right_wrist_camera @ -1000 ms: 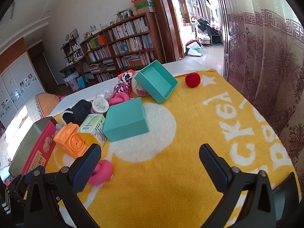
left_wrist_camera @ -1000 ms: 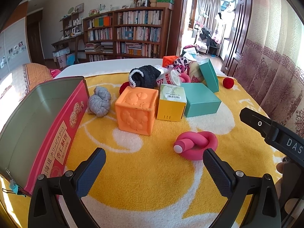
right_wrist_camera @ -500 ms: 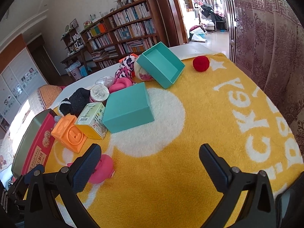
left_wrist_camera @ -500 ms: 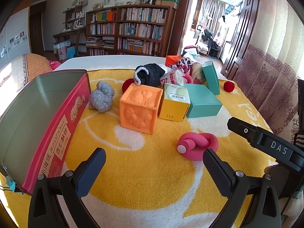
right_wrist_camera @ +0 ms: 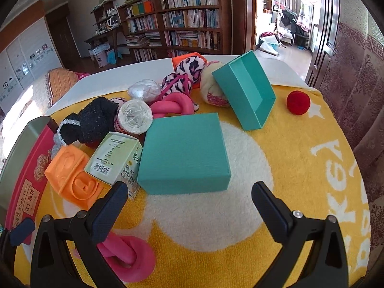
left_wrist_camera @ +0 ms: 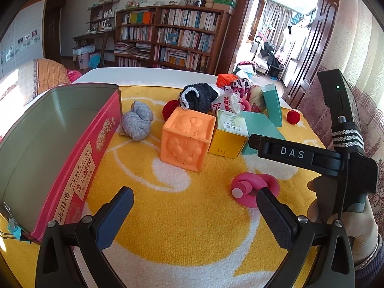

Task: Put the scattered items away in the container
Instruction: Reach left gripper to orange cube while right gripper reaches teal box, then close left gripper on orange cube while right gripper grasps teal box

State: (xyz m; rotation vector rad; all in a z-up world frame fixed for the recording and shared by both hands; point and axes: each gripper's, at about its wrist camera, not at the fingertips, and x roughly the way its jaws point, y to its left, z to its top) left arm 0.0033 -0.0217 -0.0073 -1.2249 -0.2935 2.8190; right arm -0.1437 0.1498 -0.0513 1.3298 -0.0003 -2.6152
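left gripper (left_wrist_camera: 194,212) spread wide; right gripper (right_wrist_camera: 189,202) spread wide.

A lived-in home: crowded bookshelves (left_wrist_camera: 168,40) (boxes on top), heavy curtains (right_wrist_camera: 355,76), a bed's patterned cover (left_wrist_camera: 45,74).

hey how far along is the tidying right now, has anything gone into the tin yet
Nothing looks done: the visible part of the red tin is empty. Nothing is in hand either; the left hand-held gripper and right hand-held gripper are both open. Still left on the yellow towel: the pink knot, orange cube, teal box, red ball and the rest of the pile.
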